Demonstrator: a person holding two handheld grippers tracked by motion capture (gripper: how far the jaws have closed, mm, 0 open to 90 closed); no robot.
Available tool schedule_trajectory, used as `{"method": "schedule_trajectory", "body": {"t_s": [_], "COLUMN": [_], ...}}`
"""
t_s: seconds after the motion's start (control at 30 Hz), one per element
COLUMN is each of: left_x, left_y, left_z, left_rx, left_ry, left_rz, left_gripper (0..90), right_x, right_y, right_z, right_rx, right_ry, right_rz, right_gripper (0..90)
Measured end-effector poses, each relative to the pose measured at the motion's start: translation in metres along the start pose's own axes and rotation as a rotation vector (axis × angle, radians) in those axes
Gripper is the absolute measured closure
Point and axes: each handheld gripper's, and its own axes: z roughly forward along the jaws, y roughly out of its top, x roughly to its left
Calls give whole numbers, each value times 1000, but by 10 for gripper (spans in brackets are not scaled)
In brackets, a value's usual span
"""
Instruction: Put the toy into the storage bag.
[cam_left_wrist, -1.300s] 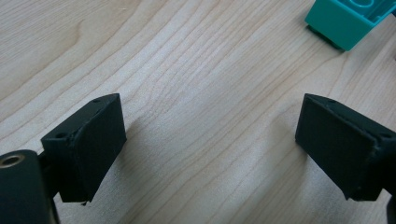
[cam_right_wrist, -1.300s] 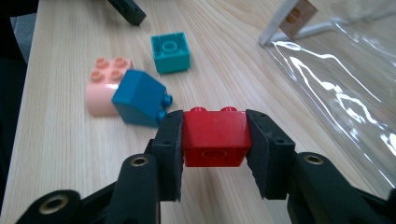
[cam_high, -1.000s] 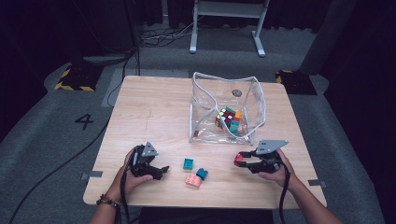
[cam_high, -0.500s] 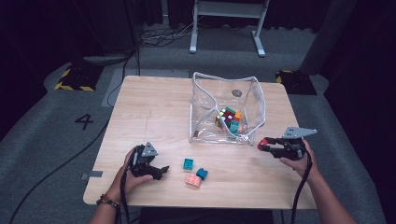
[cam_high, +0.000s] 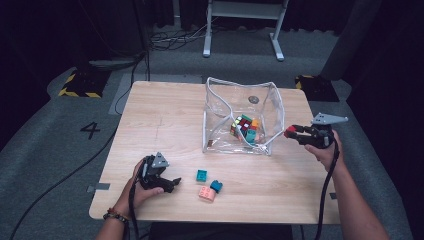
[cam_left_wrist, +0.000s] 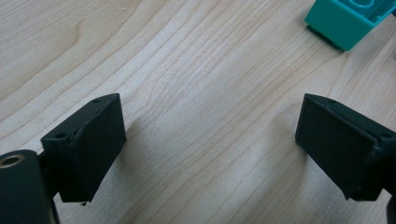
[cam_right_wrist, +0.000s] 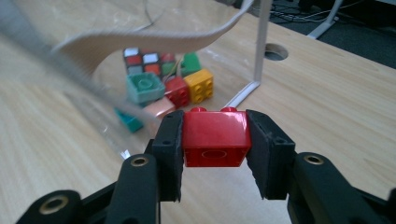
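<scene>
The left tongs (cam_high: 172, 183) rest wide apart on the surface (cam_high: 165, 115), near the loose blocks (cam_high: 209, 185). The right tongs (cam_right_wrist: 214, 144) squeeze a red block (cam_right_wrist: 214, 136) beside the clear bag (cam_high: 272, 107), likely to drop it in.

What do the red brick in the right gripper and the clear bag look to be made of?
Red brick: apparently hard moulded plastic, glossy, with highlights on its face and studs on top. Clear bag: likely soft transparent vinyl, since the contents show through and the walls sag; its grey edging looks like fabric tape.
</scene>
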Motion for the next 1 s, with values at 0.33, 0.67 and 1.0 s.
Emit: {"method": "schedule_trajectory", "body": {"t_s": [0.33, 0.67, 1.0], "left_x": [0, 0, 0], "left_y": [0, 0, 0], "left_z": [0, 0, 0], "left_rx": [2, 1, 2], "left_ry": [-3, -1, -3], "left_rz": [-3, -2, -3], "left_gripper": [86, 86, 87], "right_x": [-14, -17, -7], "right_y": [34, 69, 113], "right_z": [4, -17, -39], "right_rx": [6, -42, -71], "right_ry": [-64, -90, -95], "right_rz": [-12, -42, -113], "right_gripper": [592, 592, 592]}}
